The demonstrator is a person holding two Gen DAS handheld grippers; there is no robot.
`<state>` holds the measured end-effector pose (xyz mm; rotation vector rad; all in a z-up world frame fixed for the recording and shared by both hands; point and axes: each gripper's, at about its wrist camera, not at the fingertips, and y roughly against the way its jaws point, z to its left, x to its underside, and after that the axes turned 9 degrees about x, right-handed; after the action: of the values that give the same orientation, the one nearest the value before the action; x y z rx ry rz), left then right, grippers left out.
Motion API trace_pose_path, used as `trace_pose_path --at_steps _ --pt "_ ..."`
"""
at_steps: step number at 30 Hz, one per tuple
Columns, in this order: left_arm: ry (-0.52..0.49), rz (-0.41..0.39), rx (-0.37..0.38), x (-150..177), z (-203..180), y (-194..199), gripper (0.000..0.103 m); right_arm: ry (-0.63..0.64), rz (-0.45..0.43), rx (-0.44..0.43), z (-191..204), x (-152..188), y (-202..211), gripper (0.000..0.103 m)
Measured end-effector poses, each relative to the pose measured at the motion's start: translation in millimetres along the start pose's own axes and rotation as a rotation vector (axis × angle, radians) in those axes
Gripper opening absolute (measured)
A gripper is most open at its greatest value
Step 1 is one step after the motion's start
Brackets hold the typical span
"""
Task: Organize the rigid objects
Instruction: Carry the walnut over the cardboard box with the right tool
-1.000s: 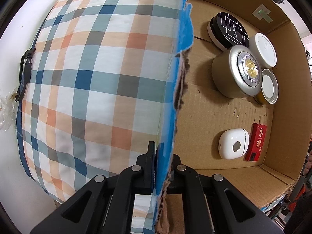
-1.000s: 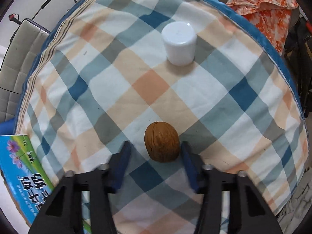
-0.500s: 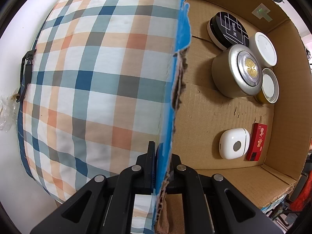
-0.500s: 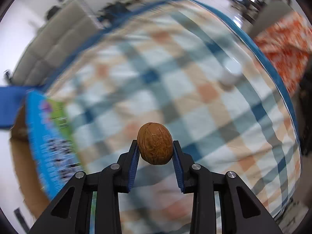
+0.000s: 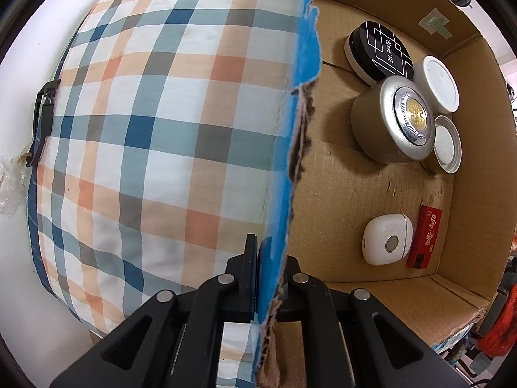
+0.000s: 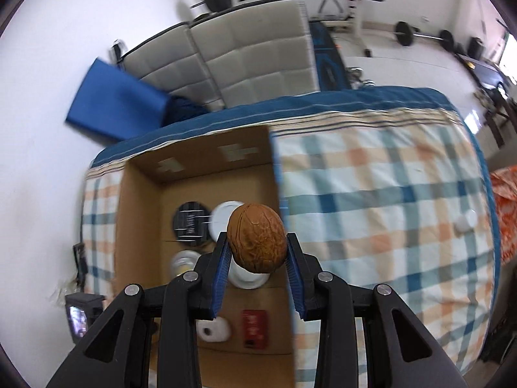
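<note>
My right gripper [image 6: 257, 252] is shut on a brown walnut [image 6: 256, 237] and holds it in the air above the open cardboard box [image 6: 139, 226]. My left gripper [image 5: 269, 258] is shut on the box's torn, blue-taped side wall [image 5: 297, 148]. Inside the box lie a black round tin [image 5: 381, 51], a silver round tin [image 5: 394, 123], a white lid [image 5: 436, 84], a small silver-rimmed jar [image 5: 447, 148], a white case [image 5: 386, 242] and a red packet [image 5: 426, 236]. A white cylinder [image 6: 465, 221] stands on the bed at the right.
The box sits on a bed with a plaid cover [image 6: 387, 210]. A padded headboard [image 6: 252, 61] and a blue cushion [image 6: 116, 100] stand behind it. Weight bars [image 6: 420, 35] lie on the floor beyond. An orange cloth [image 6: 504, 207] hangs at the right edge.
My right gripper closed on the walnut, lifted it off the bed and swung left to above the box. My left gripper has kept its hold on the box wall.
</note>
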<state>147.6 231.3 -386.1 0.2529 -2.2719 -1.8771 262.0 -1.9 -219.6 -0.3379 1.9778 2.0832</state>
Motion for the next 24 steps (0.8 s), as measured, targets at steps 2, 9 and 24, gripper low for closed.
trace_pose_path --at_steps 2,9,24 --pt "0.002 0.0 0.004 0 2 0 0.004 0.015 0.012 -0.016 13 -1 -2 0.036" --pt "0.012 0.002 0.014 -2 10 1 0.004 0.042 0.05 -0.045 38 -6 -17 0.036" --pt "0.019 0.013 0.012 -6 13 -1 0.005 0.062 0.204 -0.027 62 -44 -105 0.036"
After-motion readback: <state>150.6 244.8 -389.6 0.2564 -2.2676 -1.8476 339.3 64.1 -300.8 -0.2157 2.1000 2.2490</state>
